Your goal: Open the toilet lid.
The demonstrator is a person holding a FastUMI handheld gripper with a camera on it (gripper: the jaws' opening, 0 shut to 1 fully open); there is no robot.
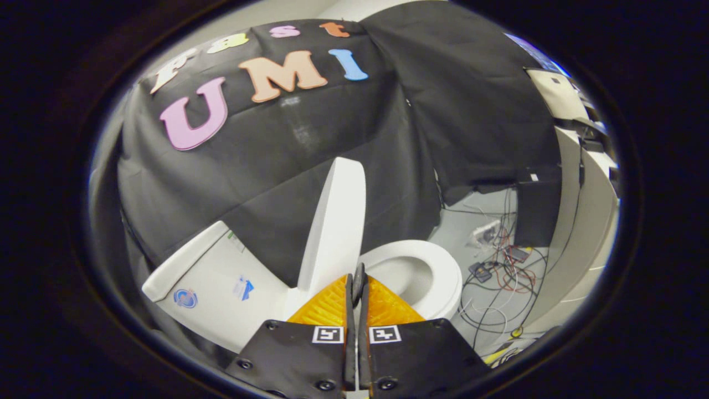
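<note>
White plastic meets us first: we count one toilet, with one lid (335, 221) raised upright and seen nearly edge-on, one seat ring (437, 271) lying flat around the bowl, and one tank (216, 282) to the left of the lid. Two stickers sit on the tank's face, too small for us to make out.

Our gripper (356, 285) points at the base of the lid, near the hinge. Its two fingers (332, 305) stand pressed close together with only a thin slit between them; the jaws are closed and hold nothing that we can see. Their tips reach just to the lower edge of the lid, and we cannot tell whether they touch it.

Black cloth (266, 160) hangs right behind the lid and tank, so the lid's top edge has little room backward. To the right of the seat ring, open grey floor (471, 213) runs out to a tangle of cables (507, 271) and several small boxes, with one dark box (536, 208) standing beyond them.
</note>
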